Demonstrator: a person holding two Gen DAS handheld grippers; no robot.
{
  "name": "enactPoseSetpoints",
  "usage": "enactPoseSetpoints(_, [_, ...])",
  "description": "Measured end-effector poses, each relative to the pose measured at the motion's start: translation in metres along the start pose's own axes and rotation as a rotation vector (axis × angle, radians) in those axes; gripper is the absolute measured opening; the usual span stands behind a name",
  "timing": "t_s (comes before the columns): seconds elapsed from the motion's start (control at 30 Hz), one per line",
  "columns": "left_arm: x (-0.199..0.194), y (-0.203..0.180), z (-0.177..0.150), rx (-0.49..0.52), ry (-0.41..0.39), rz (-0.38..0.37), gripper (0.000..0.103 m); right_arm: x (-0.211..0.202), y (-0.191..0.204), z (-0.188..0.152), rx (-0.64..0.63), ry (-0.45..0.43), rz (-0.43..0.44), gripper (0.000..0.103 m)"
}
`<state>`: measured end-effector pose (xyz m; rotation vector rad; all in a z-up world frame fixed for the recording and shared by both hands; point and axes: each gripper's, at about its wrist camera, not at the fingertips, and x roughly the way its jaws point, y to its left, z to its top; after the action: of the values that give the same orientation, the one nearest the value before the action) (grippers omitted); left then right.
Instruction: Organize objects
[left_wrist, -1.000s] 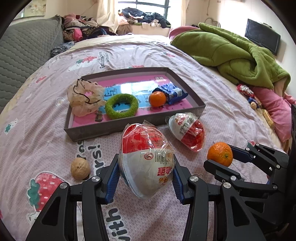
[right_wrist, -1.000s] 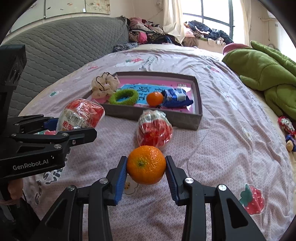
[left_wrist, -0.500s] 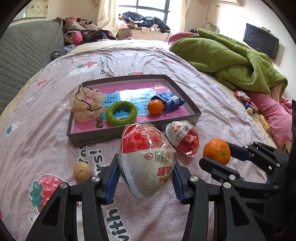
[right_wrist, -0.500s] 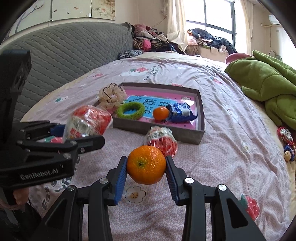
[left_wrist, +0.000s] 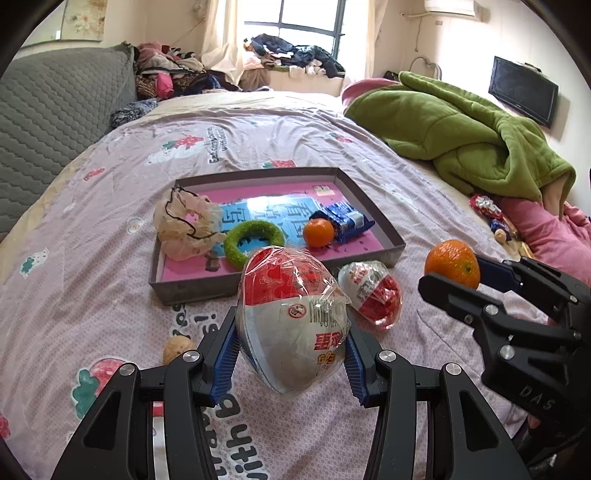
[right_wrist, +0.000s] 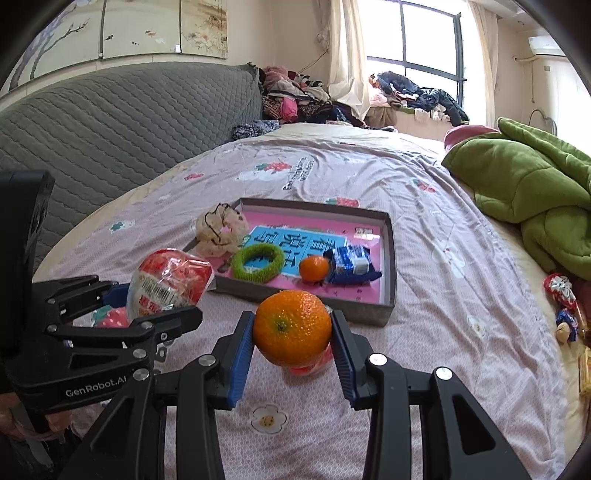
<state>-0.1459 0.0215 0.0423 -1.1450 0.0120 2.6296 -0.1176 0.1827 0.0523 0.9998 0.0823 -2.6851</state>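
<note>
The right gripper (right_wrist: 291, 334) has carried its tangerine (right_wrist: 291, 332) upward — the fruit now stands clear above the bedspread (right_wrist: 424, 332) and covers most of the wrapped egg-shaped toy (right_wrist: 314, 365) lying before the tray (right_wrist: 389, 258), which showed whole beyond it a second ago. In the left wrist view that tangerine sits higher too, and the tray and walnut (left_wrist: 177, 349) have slid further off — both hands have risen.

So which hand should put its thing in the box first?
Probably the right. Its tongs hold the small orange, lined up with the tray's bare pink corner. The left tongs hold a bulkier wrapped egg, facing the crowded side.
</note>
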Motion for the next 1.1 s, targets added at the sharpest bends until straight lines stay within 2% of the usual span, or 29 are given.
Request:
enactPoseSetpoints(0.47, [-0.011, 0.011, 0.020, -0.012, -0.054, 0.025, 0.052, -0.007, -0.006, 0.024, 0.003, -0.050, -0.015, 0.041])
enactPoseSetpoints(1.1, [-0.018, 0.018, 0.047, 0.028, -0.099, 0.057, 0.052, 0.000, -0.007, 0.051, -0.014, -0.078, -0.016, 0.041])
